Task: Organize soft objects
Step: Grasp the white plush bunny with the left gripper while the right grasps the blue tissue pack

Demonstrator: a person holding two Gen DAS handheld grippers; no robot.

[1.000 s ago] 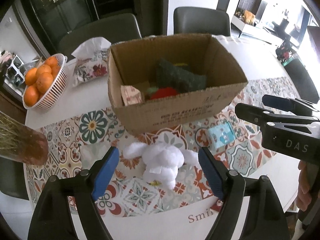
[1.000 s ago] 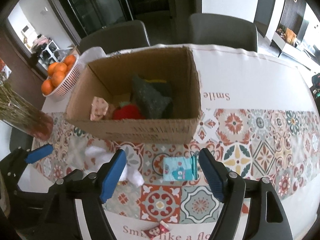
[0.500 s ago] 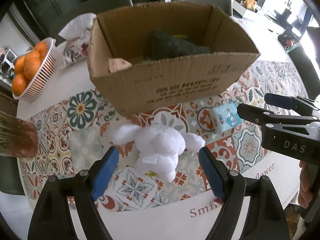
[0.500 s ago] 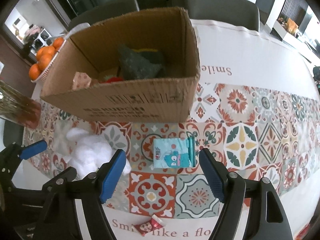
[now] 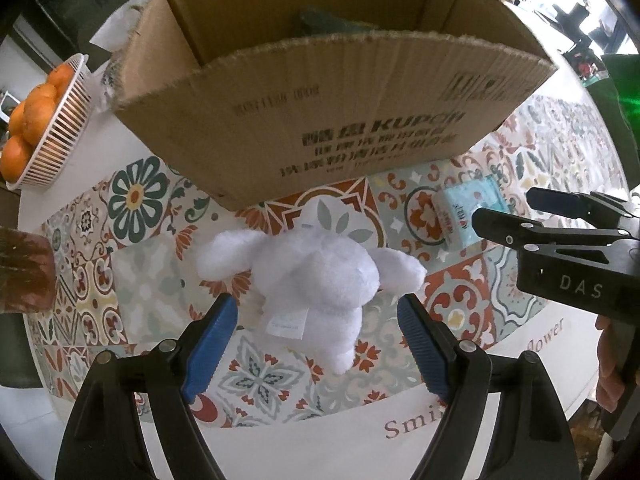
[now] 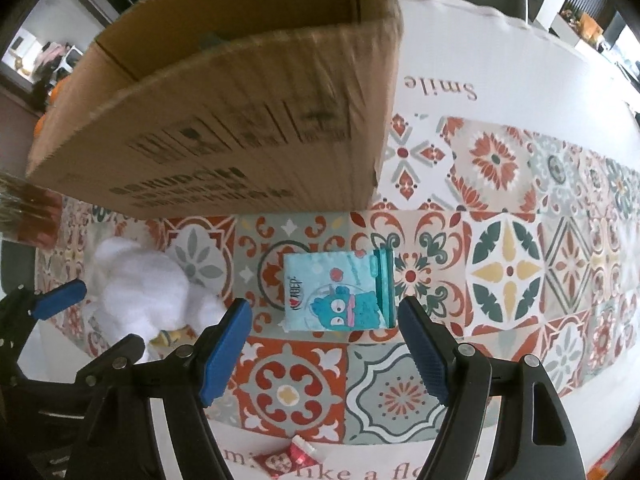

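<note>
A cardboard box [image 5: 320,120] stands on the worktop [image 6: 500,80], which is spread with a tile-patterned cloth. Just in front of the box lies a white plush toy [image 5: 316,276], and beside it, also in front of the box, a light blue tissue pack [image 6: 338,292]. The left gripper [image 5: 316,340] hangs over the plush, jaws wide on either side, not touching it. The right gripper [image 6: 324,344] hangs over the tissue pack, jaws wide, holding nothing. A basket of oranges [image 5: 44,120] sits left of the box.

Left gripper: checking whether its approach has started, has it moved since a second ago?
Yes. The left gripper has come down toward the white plush toy, which lies in place on the patterned tablecloth.
</note>
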